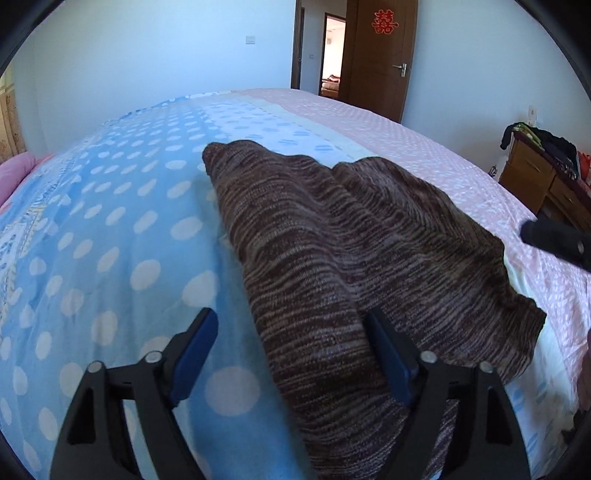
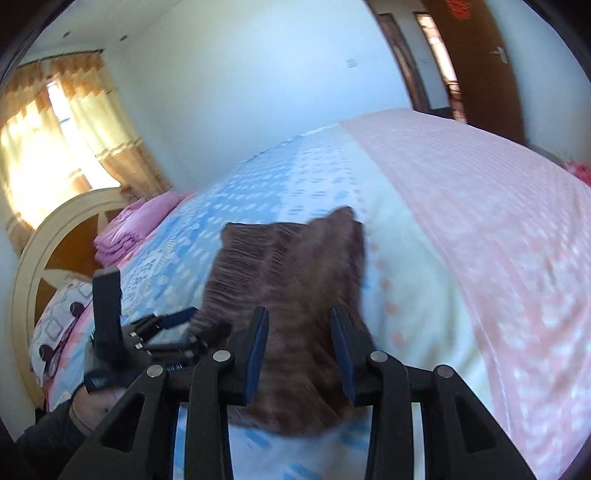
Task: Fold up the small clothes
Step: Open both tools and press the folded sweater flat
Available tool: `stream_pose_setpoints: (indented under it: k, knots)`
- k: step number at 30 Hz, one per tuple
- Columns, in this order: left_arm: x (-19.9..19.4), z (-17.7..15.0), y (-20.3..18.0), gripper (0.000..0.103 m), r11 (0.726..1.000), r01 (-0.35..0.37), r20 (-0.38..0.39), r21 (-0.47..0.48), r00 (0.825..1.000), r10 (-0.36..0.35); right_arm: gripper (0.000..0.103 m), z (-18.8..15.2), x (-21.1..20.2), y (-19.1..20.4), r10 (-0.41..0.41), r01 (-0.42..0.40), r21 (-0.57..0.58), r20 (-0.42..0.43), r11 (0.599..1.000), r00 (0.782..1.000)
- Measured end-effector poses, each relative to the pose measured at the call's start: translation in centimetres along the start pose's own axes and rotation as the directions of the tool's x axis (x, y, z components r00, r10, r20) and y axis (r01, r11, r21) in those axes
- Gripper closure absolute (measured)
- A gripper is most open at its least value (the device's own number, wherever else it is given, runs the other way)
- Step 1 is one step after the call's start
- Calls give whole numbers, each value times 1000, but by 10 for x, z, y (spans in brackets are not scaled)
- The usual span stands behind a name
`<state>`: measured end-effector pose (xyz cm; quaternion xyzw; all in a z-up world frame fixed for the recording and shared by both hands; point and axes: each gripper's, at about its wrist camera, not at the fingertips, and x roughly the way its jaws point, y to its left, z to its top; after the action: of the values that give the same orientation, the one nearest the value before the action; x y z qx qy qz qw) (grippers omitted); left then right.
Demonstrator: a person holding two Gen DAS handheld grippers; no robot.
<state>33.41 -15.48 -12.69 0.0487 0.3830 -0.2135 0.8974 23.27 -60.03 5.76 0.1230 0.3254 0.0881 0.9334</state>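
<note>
A bed (image 1: pixel 110 221) fills the room, its cover blue with white dots on one side and pink on the other. Beyond the bed stand pale walls (image 1: pixel 166 55) and a brown door (image 1: pixel 380 62) bearing a red paper ornament (image 1: pixel 385 21). A wooden dresser (image 1: pixel 535 177) stands beside the bed. At the bed's head, a curved headboard (image 2: pixel 48 236) sits below a sunlit window with orange curtains (image 2: pixel 92 122).

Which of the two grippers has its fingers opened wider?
The left gripper: its fingers stand far apart across the brown knit garment. The right gripper shows a narrower gap.
</note>
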Motion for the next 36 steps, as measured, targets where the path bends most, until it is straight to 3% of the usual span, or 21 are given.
stream_pose_setpoints:
  k: [2, 4, 7, 9, 12, 15, 18, 21, 22, 23, 25, 26, 29, 32, 36]
  knots:
    - [4, -2, 0, 3, 1000, 0, -8, -6, 1000, -1, 67, 14, 26, 9, 16, -19, -44, -65, 999, 998]
    - [5, -3, 6, 1, 999, 17, -19, -37, 1000, -18, 67, 21, 53, 5, -111, 102, -89, -102, 991, 989]
    - [4, -6, 10, 0, 997, 35, -35, -76, 999, -37, 69, 15, 80, -28, -184, 181, -31, -210, 983, 960]
    - [1, -12, 12, 0, 994, 48, -51, -100, 997, -53, 71, 10, 74, -38, -184, 182, -26, -194, 983, 964]
    - [-4, -18, 14, 0, 990, 56, -35, -126, 998, -61, 71, 16, 54, -25, -263, 252, -88, -150, 964, 953]
    - [-5, -20, 16, 0, 986, 67, -31, -154, 997, -73, 69, 36, 48, 15, -233, 212, -198, -90, 957, 968]
    - [-8, -24, 19, 0, 982, 67, -32, -177, 997, -74, 69, 49, 75, 65, -190, 139, -342, -120, 929, 974]
    - [-14, -30, 20, 0, 975, 70, -17, -209, 997, -76, 69, 56, 122, 91, -138, 58, -363, -197, 930, 971]
    - [-15, -31, 21, 0, 974, 72, -12, -216, 997, -76, 69, 58, 142, 98, -159, 68, -381, -212, 922, 964]
    - [-16, -32, 22, 0, 973, 72, -7, -221, 997, -75, 69, 57, 162, 102, -220, 108, -416, -231, 903, 948]
    - [-14, -32, 24, 0, 970, 72, -12, -233, 997, -77, 70, 48, 200, 99, -265, 115, -431, -305, 895, 915]
    - [-13, -32, 24, 0, 969, 71, -15, -236, 997, -77, 69, 47, 205, 97, -254, 114, -422, -292, 899, 922]
    - [-13, -31, 22, 0, 973, 60, -18, -224, 998, -66, 69, 51, 192, 89, -219, 100, -373, -292, 922, 931]
    - [-13, -31, 25, 0, 970, 69, -11, -231, 997, -74, 69, 47, 154, 77, -225, 130, -368, -228, 921, 947]
    - [-16, -32, 35, 0, 955, 91, 19, -281, 996, -90, 60, 30, 98, 48, -76, 23, -224, -229, 974, 970]
